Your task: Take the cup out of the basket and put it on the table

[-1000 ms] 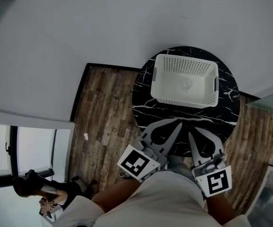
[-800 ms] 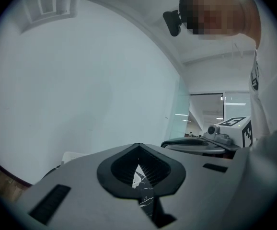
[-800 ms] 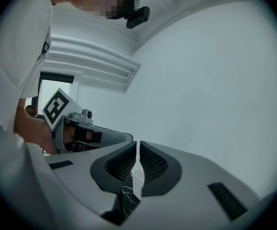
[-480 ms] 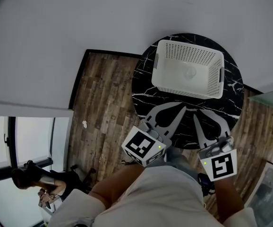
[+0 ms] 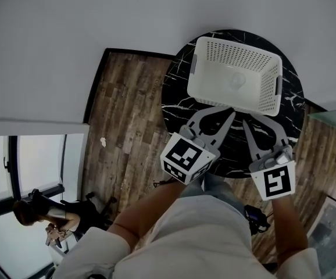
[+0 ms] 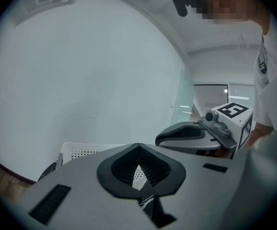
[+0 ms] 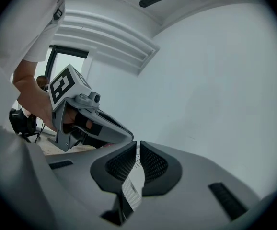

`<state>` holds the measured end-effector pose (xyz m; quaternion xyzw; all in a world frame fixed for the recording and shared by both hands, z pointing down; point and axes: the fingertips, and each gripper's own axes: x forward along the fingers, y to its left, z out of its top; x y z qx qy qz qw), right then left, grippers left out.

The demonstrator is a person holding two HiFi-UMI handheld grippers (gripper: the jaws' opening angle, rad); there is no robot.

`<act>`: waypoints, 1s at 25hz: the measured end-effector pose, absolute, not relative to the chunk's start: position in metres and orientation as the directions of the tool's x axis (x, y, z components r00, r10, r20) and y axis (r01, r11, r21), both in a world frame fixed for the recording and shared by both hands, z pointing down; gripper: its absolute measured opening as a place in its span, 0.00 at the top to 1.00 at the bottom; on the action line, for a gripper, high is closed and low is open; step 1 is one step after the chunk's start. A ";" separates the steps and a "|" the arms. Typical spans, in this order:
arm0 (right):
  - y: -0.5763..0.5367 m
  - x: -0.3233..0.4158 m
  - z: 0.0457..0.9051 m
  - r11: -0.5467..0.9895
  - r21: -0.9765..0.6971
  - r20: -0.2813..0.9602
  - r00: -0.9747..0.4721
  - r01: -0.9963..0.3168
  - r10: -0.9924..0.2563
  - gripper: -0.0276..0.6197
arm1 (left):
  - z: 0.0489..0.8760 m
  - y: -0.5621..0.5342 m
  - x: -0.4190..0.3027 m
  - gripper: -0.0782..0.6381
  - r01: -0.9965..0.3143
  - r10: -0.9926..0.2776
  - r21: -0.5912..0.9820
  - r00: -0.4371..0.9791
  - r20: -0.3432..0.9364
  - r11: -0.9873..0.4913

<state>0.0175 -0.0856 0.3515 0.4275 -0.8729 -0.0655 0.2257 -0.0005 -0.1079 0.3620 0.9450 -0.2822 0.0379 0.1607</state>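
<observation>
Cup [image 5: 236, 80] sits pale and faint on the bottom of the white perforated basket [image 5: 198, 92], roughly mid-basket, and we cannot tell whether it stands upright or lies on its side. Our left gripper [image 6: 138, 146] has its tips pressed together with nothing between them, only a diamond-shaped gap further back through which the basket wall shows. Our right gripper [image 7: 137, 143] is as good as closed too, with just a thin slit between the ribbed pads and nothing in it. Both hover just short of the basket's near wall, above the table [image 5: 177, 106]. We judge the reach has not yet started, so the first hazard is going in with closed jaws and knocking the cup over rather than straddling it. The basket looks light, and a jaw catching its rim or wall could shove it across the smooth top or tip it. The cup's pale look against the white plastic makes its edge hard to judge, so a pinch could slip off the rim. The table is small, round, black marble with white veins, and the basket covers much of it. Only a strip of bare top remains at the front, and a cup set there could go over the edge onto the wooden plank floor [image 5: 127, 132]. A plain pale wall [image 5: 98, 28] stands behind the table.
</observation>
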 end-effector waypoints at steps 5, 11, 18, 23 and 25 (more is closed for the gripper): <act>-0.107 0.027 0.375 0.643 0.309 0.394 -0.522 -0.701 -0.757 0.95 | 0.384 -0.128 0.002 0.90 -0.555 -0.516 0.302 0.832 0.203 -0.775; -0.132 0.029 0.396 0.679 0.346 0.447 -0.522 -0.648 -0.726 0.95 | 0.401 -0.151 0.013 0.90 -0.548 -0.490 0.304 0.836 0.247 -0.779; -0.159 0.033 0.431 0.724 0.335 0.533 -0.513 -0.603 -0.673 0.95 | 0.426 -0.177 0.025 0.90 -0.560 -0.470 0.283 0.819 0.328 -0.778; -0.173 0.033 0.453 0.752 0.341 0.580 -0.503 -0.565 -0.641 0.94 | 0.443 -0.195 0.026 0.90 -0.575 -0.468 0.295 0.807 0.360 -0.763; -0.177 0.034 0.461 0.763 0.345 0.599 -0.497 -0.546 -0.627 0.94 | 0.450 -0.201 0.026 0.90 -0.581 -0.467 0.297 0.800 0.376 -0.757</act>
